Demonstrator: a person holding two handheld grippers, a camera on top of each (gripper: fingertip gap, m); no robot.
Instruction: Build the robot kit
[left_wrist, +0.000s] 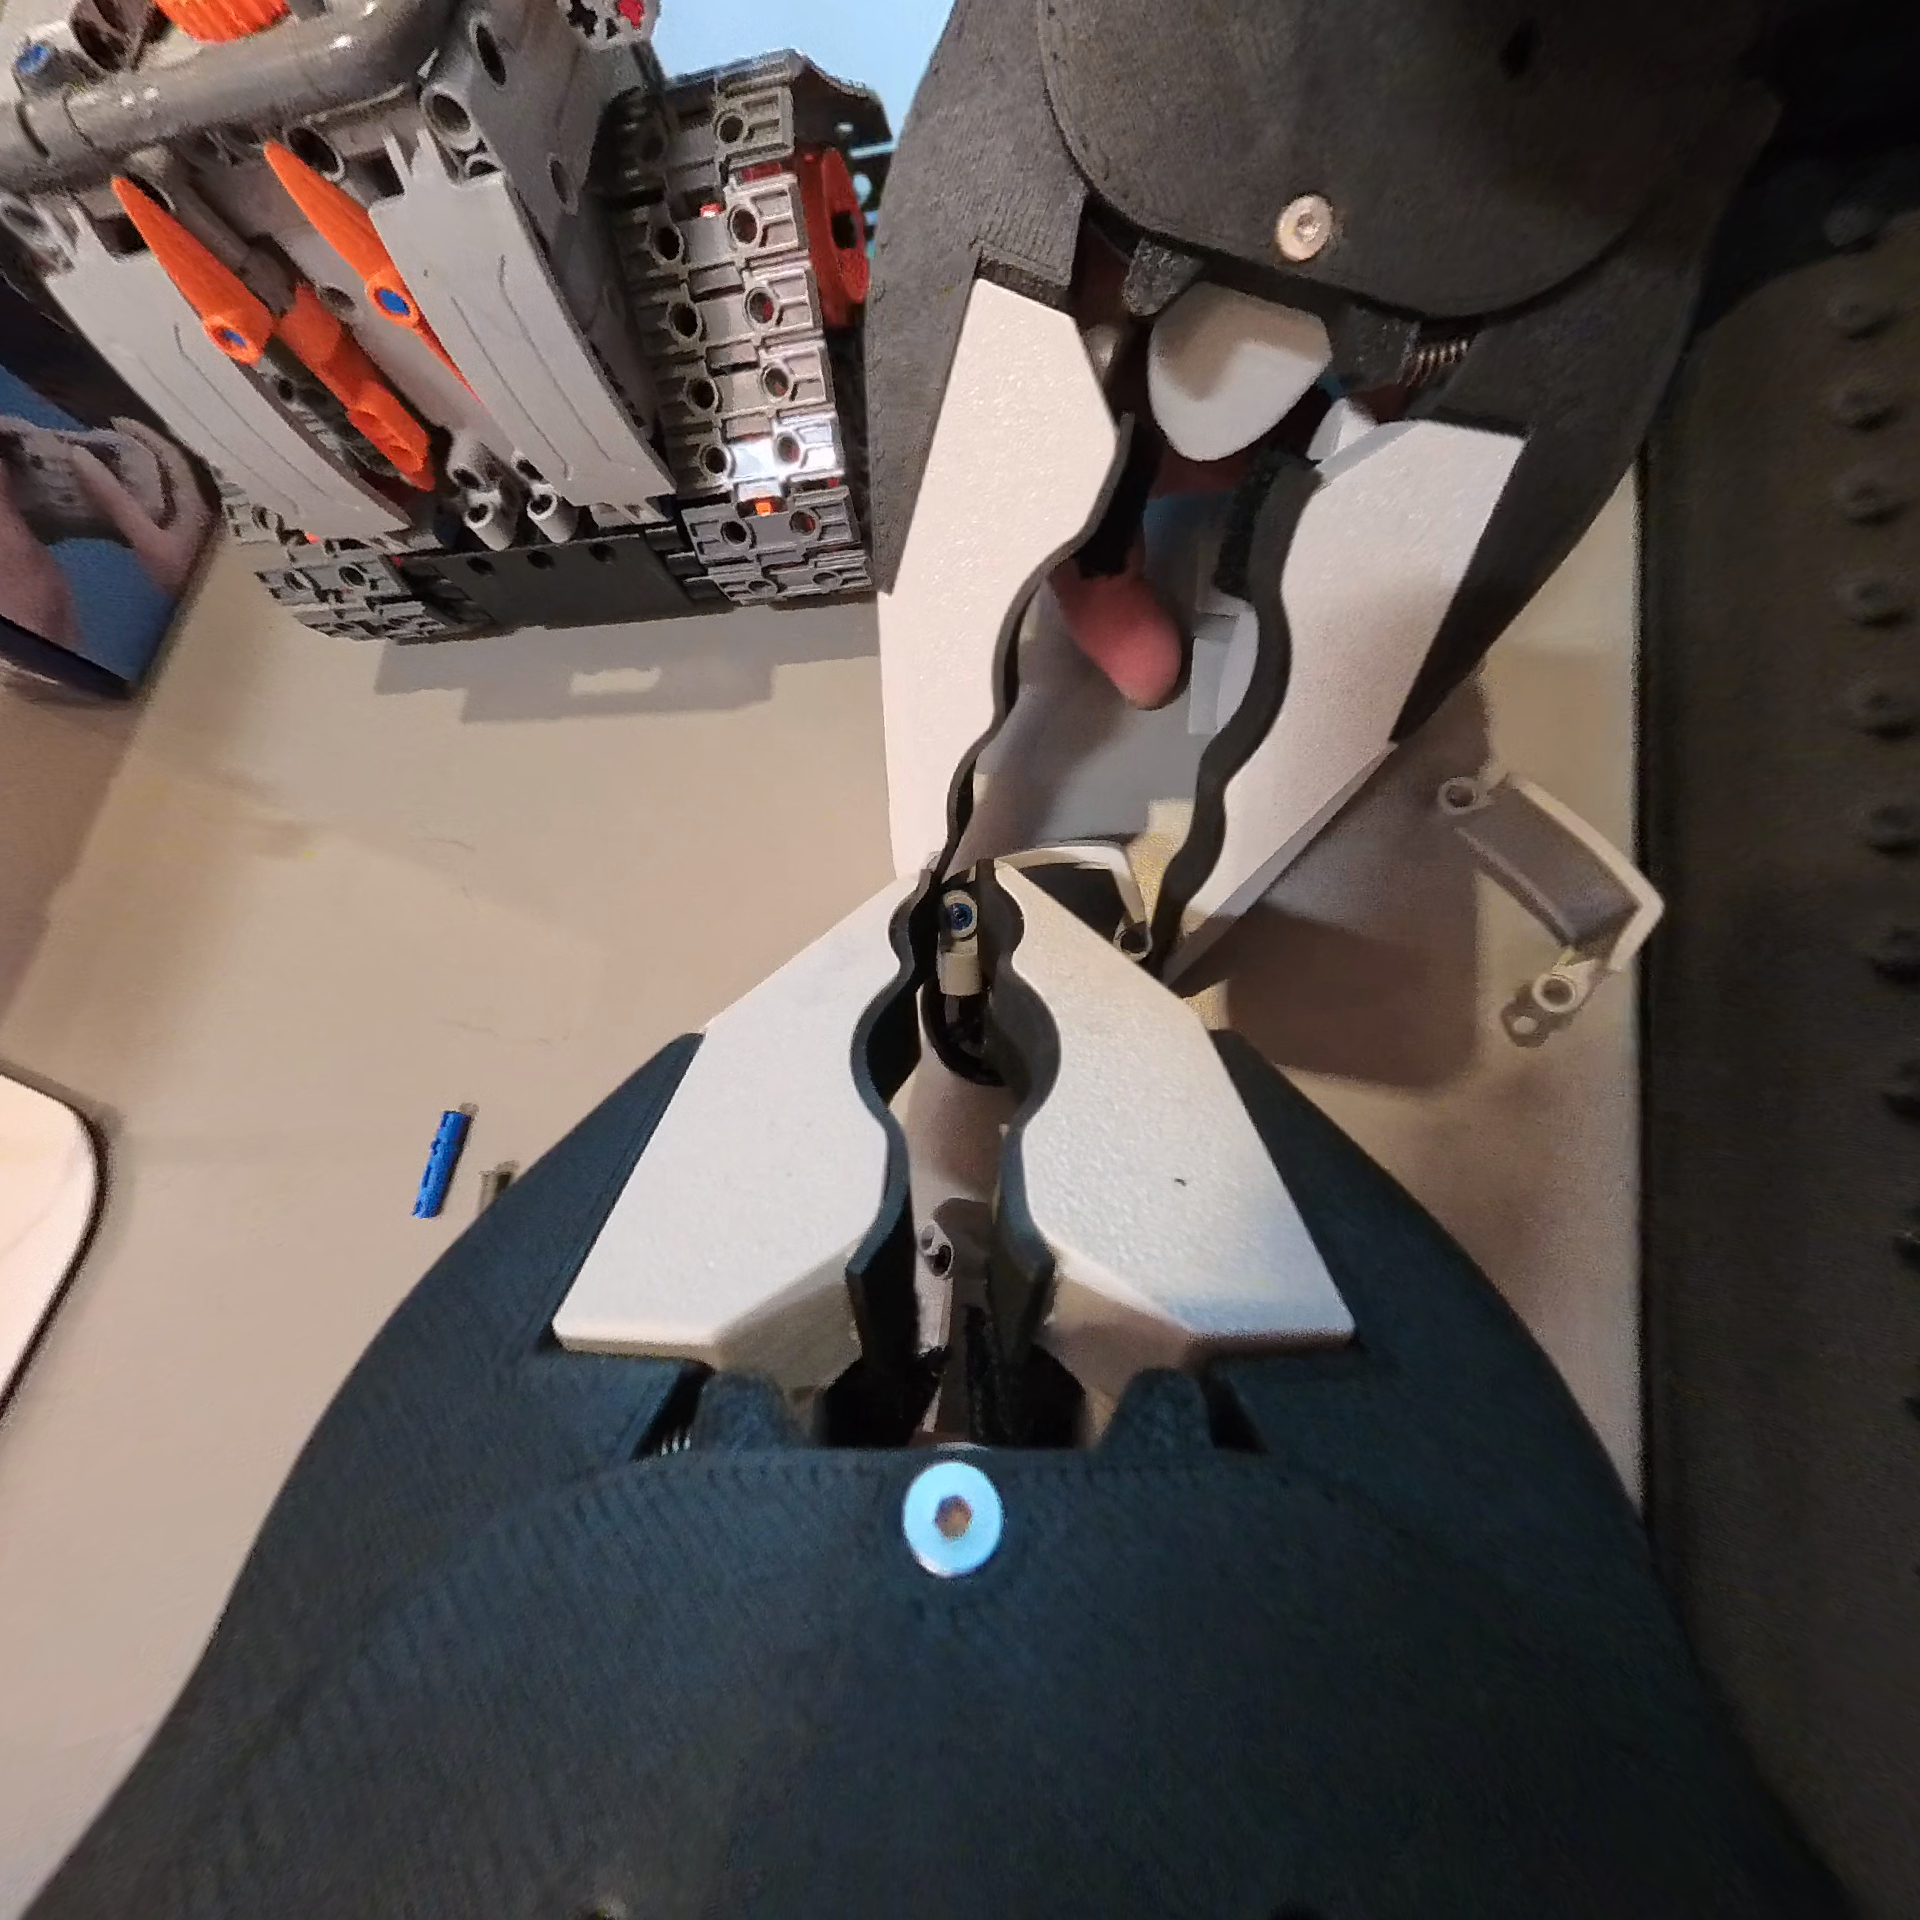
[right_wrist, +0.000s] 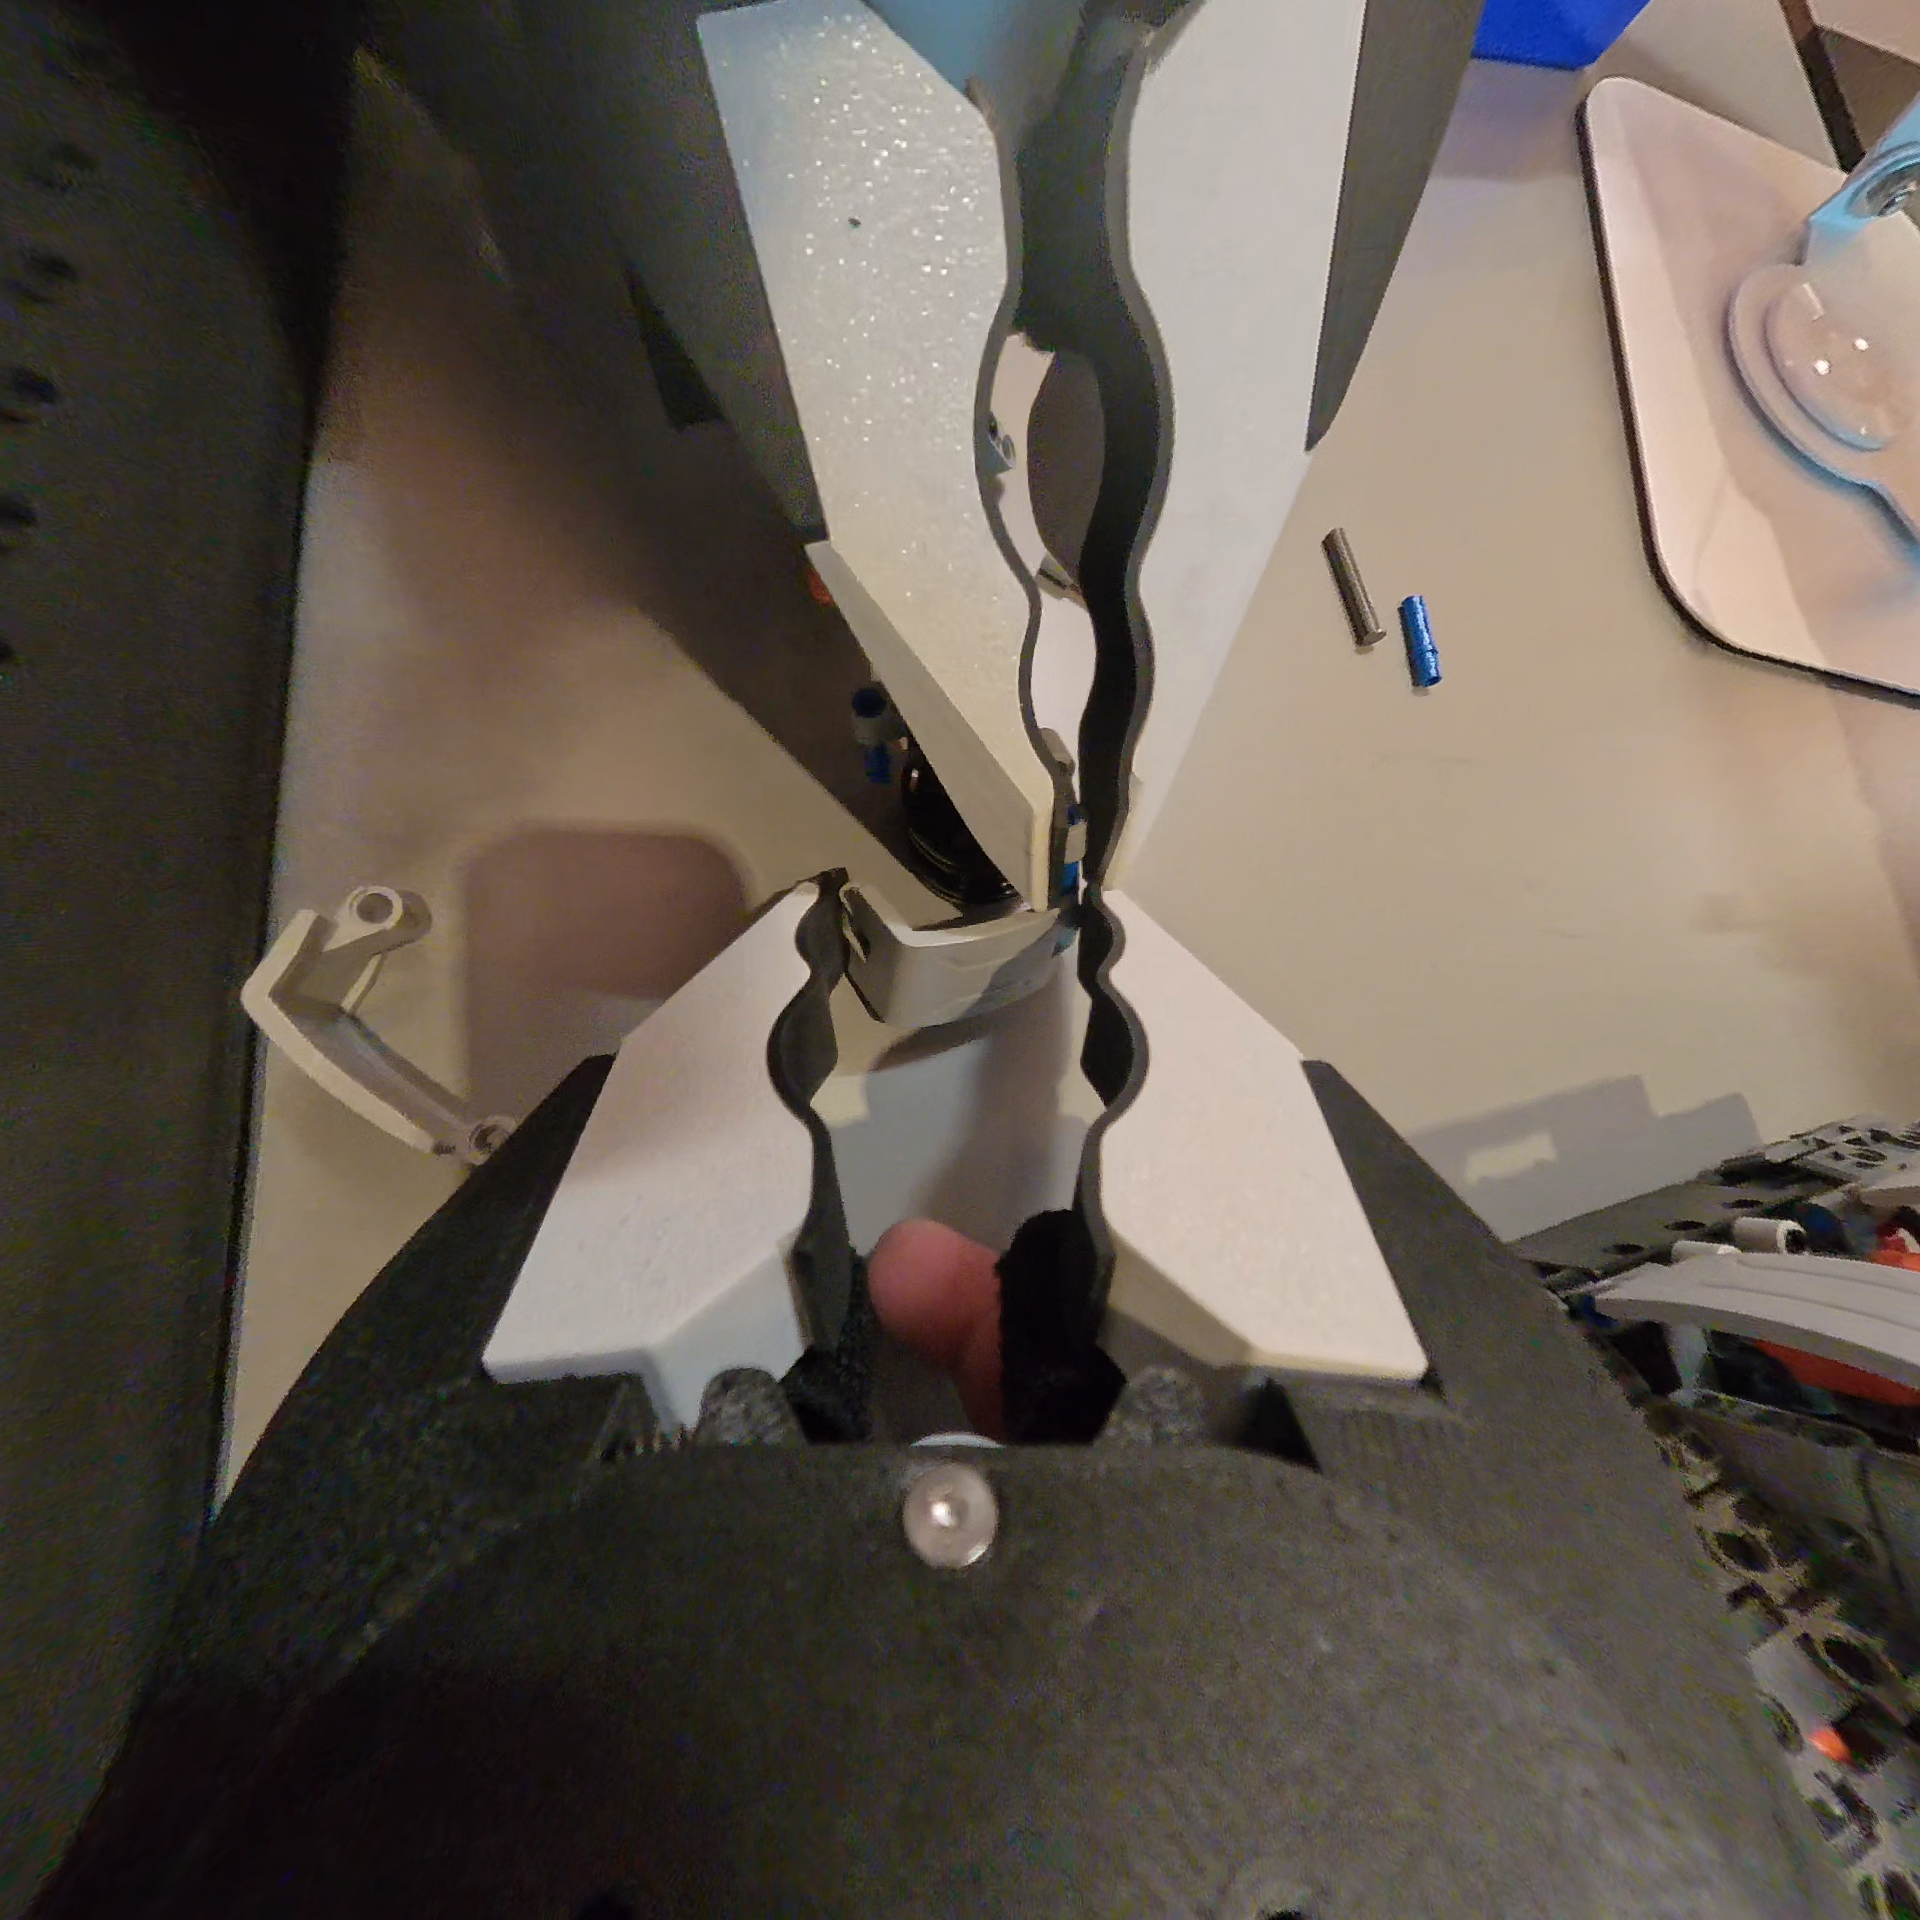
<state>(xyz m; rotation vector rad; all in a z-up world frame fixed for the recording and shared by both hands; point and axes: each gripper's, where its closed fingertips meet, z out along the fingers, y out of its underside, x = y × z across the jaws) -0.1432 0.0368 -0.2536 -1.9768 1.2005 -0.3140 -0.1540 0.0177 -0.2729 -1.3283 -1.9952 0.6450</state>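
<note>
My left gripper (left_wrist: 956, 904) is shut on a small grey connector with a blue pin (left_wrist: 958, 933) and a black ring under it. My right gripper (right_wrist: 956, 925) grips a light grey curved panel (right_wrist: 951, 971) between its fingertips. The two grippers meet tip to tip above the beige table, so the connector touches the panel's end. My right gripper (left_wrist: 1049, 894) comes in from the top right in the left wrist view. My left gripper (right_wrist: 1070, 842) comes down from the top in the right wrist view. A person's fingertip (right_wrist: 925, 1299) shows behind the right gripper's fingers.
A second grey curved panel (left_wrist: 1548, 904) lies on the table beside a dark studded mat (left_wrist: 1787, 935). A grey and orange tracked brick vehicle (left_wrist: 520, 312) stands at the back. A blue pin (left_wrist: 442, 1164) and a dark pin (right_wrist: 1351, 603) lie near a white tray (right_wrist: 1662, 416). The grippers are tip to tip, or close to it.
</note>
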